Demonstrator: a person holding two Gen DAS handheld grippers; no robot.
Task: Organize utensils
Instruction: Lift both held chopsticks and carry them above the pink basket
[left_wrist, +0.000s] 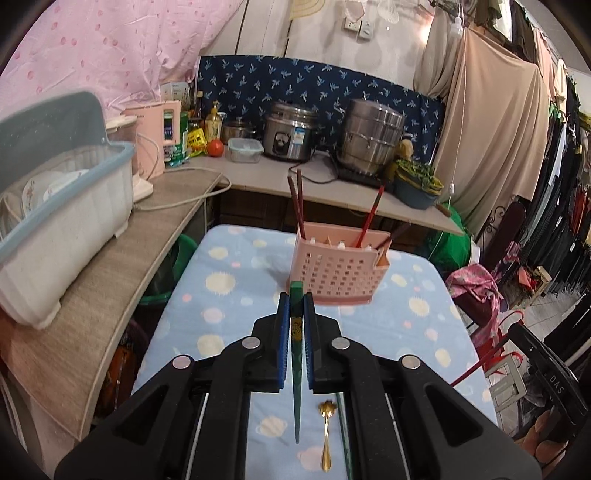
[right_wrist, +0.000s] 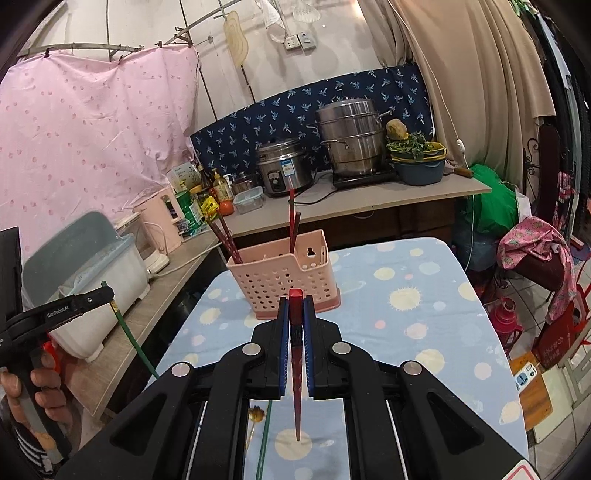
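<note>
- Your left claw (left_wrist: 296, 308) is clamped on a green chopstick (left_wrist: 296, 369), lifted clear of the table (left_wrist: 229, 314).
- Your right claw (right_wrist: 296, 308) is clamped on a red chopstick (right_wrist: 296, 369), also off the cloth.
- The pink utensil basket (left_wrist: 334, 275) stands near the table's far edge, holding several dark red chopsticks (left_wrist: 297, 201).
- A gold spoon (left_wrist: 325, 435) lies at the near edge beside another green chopstick (left_wrist: 343, 439).
</note>
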